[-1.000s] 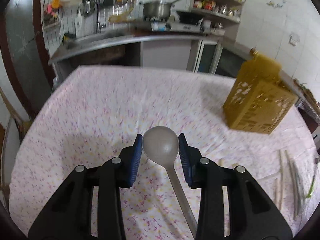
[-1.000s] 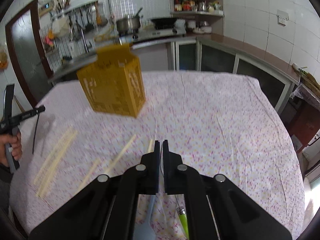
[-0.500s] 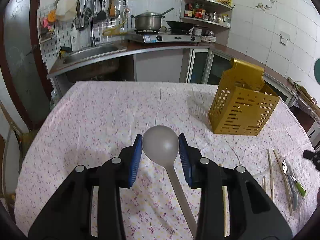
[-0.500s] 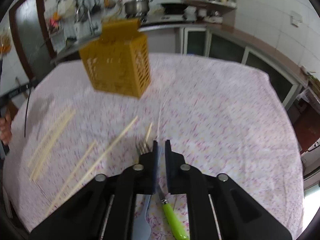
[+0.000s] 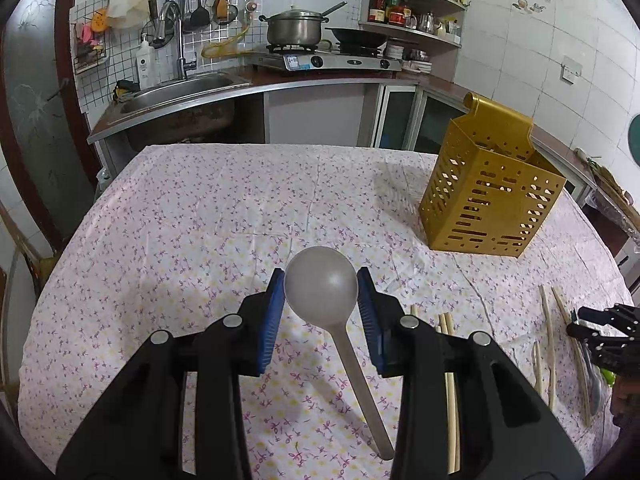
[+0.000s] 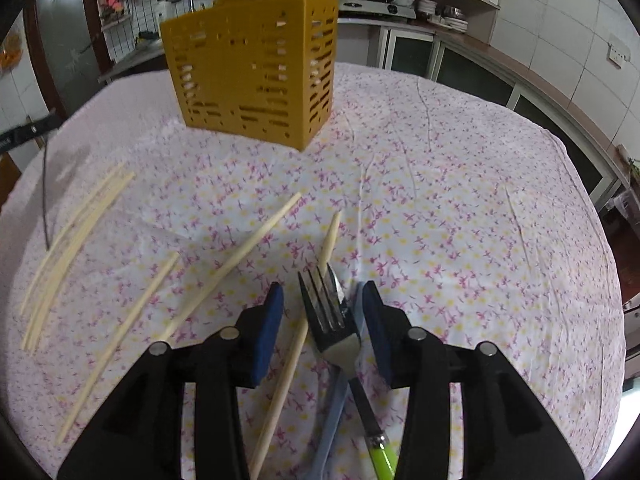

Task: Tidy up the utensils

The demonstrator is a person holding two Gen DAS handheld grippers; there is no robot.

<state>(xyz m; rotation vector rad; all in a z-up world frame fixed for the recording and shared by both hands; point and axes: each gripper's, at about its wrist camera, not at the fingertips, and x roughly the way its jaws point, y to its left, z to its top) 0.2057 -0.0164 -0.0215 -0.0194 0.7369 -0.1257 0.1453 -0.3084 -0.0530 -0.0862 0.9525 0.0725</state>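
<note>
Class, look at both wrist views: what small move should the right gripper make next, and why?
Probably close the right gripper on the fork: its jaws stand open with the fork's head lying between them on the tablecloth. The left gripper already holds the spoon.

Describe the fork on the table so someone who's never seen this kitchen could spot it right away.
On the floral tablecloth, look in front of the yellow utensil basket, among scattered chopsticks. The fork lies between the open right gripper fingers: the only shiny pronged metal piece.
</note>
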